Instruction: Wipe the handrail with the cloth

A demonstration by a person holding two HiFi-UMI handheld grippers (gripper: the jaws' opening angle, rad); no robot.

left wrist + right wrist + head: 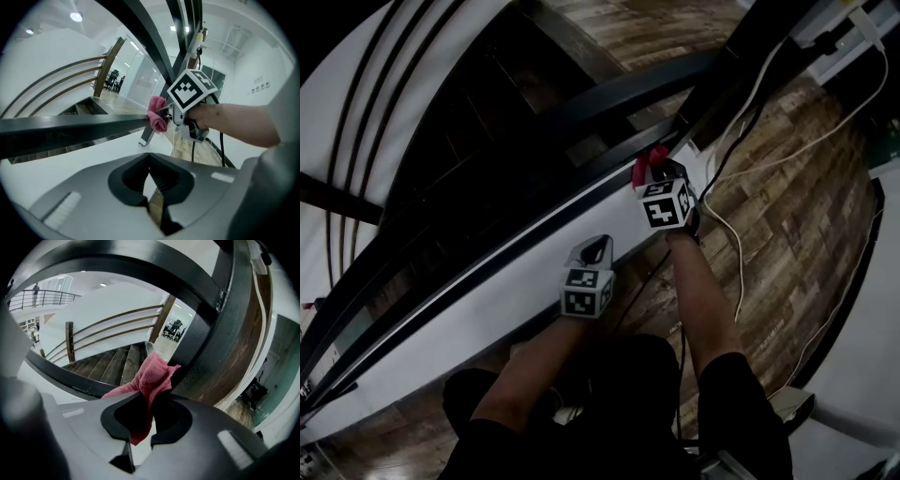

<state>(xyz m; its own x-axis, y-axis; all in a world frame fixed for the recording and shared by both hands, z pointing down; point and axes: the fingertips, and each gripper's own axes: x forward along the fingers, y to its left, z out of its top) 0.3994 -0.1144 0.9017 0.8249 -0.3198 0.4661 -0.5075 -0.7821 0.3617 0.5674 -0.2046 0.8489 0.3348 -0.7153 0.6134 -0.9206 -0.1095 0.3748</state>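
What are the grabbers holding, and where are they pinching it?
The right gripper pinches the pink cloth at a bunched middle fold. The left gripper holds nothing.

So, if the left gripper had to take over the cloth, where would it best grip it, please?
Probably the bunched fold of the cloth that sticks out past the right gripper, which is shut on its middle. Come from the left, along the handrail; that fold faces the left gripper, whose shut jaws must open first.
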